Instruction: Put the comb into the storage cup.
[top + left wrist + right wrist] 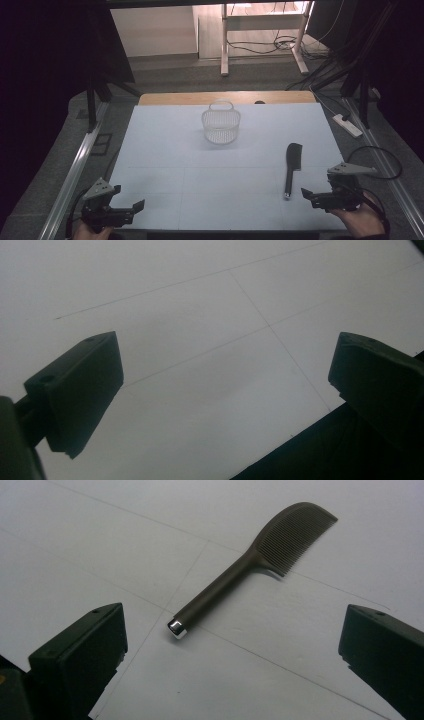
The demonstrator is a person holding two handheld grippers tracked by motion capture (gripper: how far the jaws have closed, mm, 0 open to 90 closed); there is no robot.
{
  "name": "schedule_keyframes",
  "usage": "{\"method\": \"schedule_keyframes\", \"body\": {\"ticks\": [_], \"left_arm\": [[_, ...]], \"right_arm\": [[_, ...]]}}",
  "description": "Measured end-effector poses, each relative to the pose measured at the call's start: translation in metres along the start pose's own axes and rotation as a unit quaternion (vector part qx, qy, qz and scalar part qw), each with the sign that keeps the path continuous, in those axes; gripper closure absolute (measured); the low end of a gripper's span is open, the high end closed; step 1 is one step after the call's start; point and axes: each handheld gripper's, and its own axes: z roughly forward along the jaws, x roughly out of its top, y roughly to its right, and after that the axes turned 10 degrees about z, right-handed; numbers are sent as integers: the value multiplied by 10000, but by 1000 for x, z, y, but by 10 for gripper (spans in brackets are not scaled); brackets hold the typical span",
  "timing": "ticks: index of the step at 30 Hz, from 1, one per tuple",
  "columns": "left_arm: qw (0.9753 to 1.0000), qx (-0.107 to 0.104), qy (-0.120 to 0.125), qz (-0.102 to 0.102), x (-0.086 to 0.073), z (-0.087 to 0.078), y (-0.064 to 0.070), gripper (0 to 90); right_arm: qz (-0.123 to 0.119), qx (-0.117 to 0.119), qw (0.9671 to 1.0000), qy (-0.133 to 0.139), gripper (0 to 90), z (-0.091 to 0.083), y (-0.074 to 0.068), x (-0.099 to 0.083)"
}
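Observation:
A dark comb point(292, 167) with a long handle and a silver end cap lies flat on the white mat point(165, 155), right of centre. My right gripper point(307, 194) rests at the near right edge, just right of the handle's end. In the right gripper view its jaws stand wide apart and open point(232, 652), with the comb point(240, 572) lying ahead between them, untouched. A white wire basket point(220, 125) with a handle stands upright at the far middle. My left gripper point(127, 199) sits at the near left corner, open point(225, 385) over bare mat point(200, 305).
A wooden table edge point(175, 97) shows beyond the mat. Metal rails point(75, 165) run along both sides. A white power strip point(347, 125) and cables lie on the floor at the right, and desk legs point(224, 45) stand at the back.

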Motion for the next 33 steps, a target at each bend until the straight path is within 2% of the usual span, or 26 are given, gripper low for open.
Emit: {"method": "schedule_keyframes", "body": {"ticks": [5, 15, 30, 33], "left_arm": [[10000, 21, -26, 37, 0, 1, 1, 16], [9999, 115, -85, 74, 1, 1, 2, 7], [9998, 148, -102, 68, 1, 1, 2, 2], [9998, 144, -106, 61, 1, 1, 2, 2]], "right_arm": [[-52, 42, 9999, -132, 0, 5, 0, 6], [-9, 75, 9999, -118, 0, 15, 1, 15], [-181, 51, 9996, -226, 0, 30, -3, 30], [-174, 149, 9994, -274, 0, 34, -4, 33]]}}
